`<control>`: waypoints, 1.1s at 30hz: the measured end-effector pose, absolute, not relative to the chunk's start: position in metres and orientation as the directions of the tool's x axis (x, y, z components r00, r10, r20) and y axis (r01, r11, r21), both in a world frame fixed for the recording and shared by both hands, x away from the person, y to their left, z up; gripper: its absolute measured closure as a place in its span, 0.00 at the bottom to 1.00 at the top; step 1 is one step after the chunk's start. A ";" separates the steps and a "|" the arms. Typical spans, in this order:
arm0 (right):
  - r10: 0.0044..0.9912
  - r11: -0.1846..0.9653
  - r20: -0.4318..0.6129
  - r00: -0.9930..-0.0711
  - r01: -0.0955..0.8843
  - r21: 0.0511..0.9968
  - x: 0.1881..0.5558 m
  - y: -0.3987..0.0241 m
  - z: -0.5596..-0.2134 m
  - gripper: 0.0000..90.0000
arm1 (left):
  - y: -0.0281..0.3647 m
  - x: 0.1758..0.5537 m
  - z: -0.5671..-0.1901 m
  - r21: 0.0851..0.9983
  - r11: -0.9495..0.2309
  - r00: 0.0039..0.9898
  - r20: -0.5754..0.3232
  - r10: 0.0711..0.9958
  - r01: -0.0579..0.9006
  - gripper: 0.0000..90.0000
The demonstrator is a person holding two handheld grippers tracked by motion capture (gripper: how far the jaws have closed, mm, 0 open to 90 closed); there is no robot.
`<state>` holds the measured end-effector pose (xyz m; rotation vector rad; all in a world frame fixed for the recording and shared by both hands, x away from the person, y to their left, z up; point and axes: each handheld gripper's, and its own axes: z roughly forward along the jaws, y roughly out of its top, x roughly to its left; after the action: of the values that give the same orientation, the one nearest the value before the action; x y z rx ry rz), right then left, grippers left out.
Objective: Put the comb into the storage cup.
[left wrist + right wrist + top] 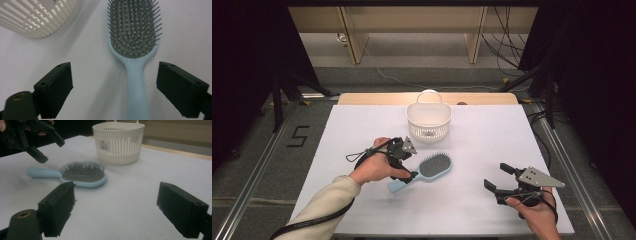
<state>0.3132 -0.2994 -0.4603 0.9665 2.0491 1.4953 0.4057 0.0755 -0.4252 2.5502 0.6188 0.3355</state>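
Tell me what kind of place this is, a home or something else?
Probably a lab or recording workspace, not a home: the table is covered in plain white, black curtains flank it, loose cables trail over the floor, and a taped number five marks it.

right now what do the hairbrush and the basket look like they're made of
Hairbrush: smooth pale-blue plastic by its even sheen, with dark pins tipped in light beads on a grey pad, probably rubber. Slotted basket: moulded cream-white plastic, matte, judging by its thin uniform ribs.
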 end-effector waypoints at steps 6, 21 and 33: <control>0.742 0.176 0.062 -0.668 0.284 0.942 0.313 -0.299 -0.460 0.17 | 0.066 0.406 -0.430 0.436 -0.824 0.891 0.100 0.443 0.361 0.17; 0.744 0.175 0.064 -0.665 0.286 0.942 0.313 -0.300 -0.460 0.17 | 0.049 0.412 -0.439 0.323 -0.837 0.877 0.042 0.478 0.441 0.24; 0.743 0.175 0.065 -0.667 0.286 0.942 0.313 -0.300 -0.460 0.17 | 0.042 0.417 -0.442 0.284 -0.839 0.867 0.049 0.496 0.464 0.30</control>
<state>0.3130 -0.2997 -0.4604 0.9699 2.0470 1.4972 0.4169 0.0421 -0.4416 2.7769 0.7279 0.1756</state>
